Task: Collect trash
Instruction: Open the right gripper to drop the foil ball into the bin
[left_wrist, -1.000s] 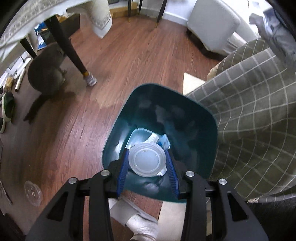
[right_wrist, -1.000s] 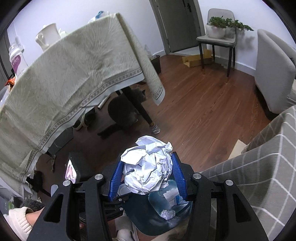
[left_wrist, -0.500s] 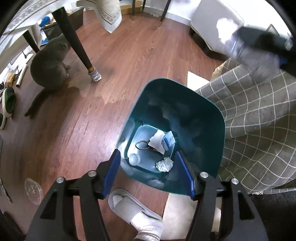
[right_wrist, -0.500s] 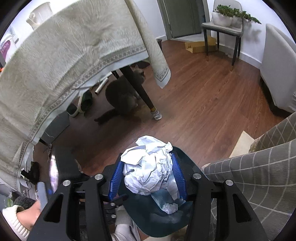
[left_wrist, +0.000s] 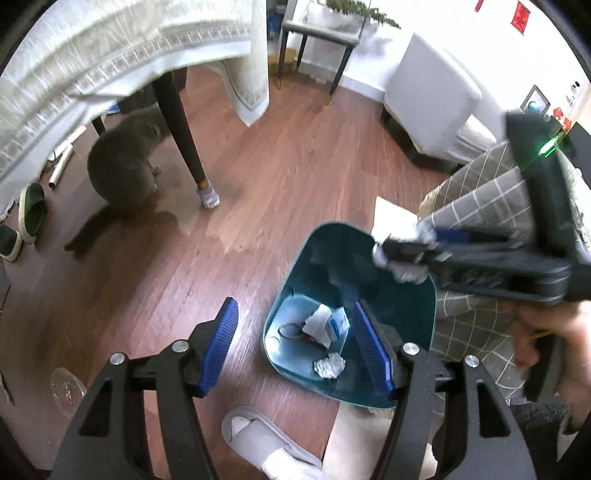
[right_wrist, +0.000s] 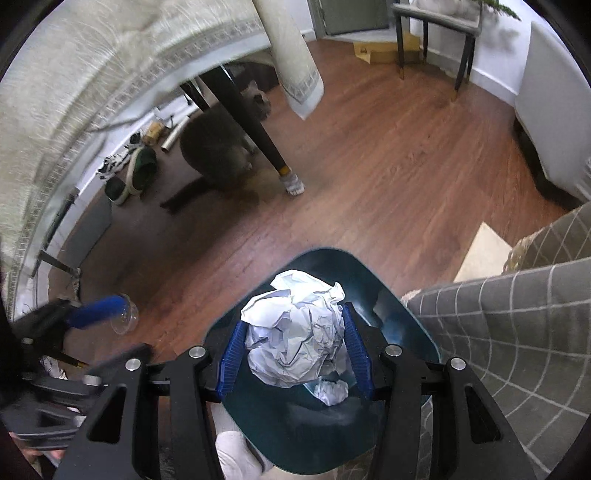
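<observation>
A teal bin stands on the wood floor beside a checked grey throw. Inside lie a white tissue, a blue-and-white packet, a small paper wad and a clear lid. My left gripper is open and empty above the bin's left rim. My right gripper is shut on a big crumpled paper ball, right over the bin. The left wrist view shows that ball above the bin's far rim.
A grey cat sits under the clothed table by a dark leg. A clear plastic cup lies on the floor at the left. A white slipper is near the bin, green slippers at far left.
The left gripper let the clear lid fall into the bin, opened wide and rose back to the left. The right gripper came down over the bin with the paper ball.
</observation>
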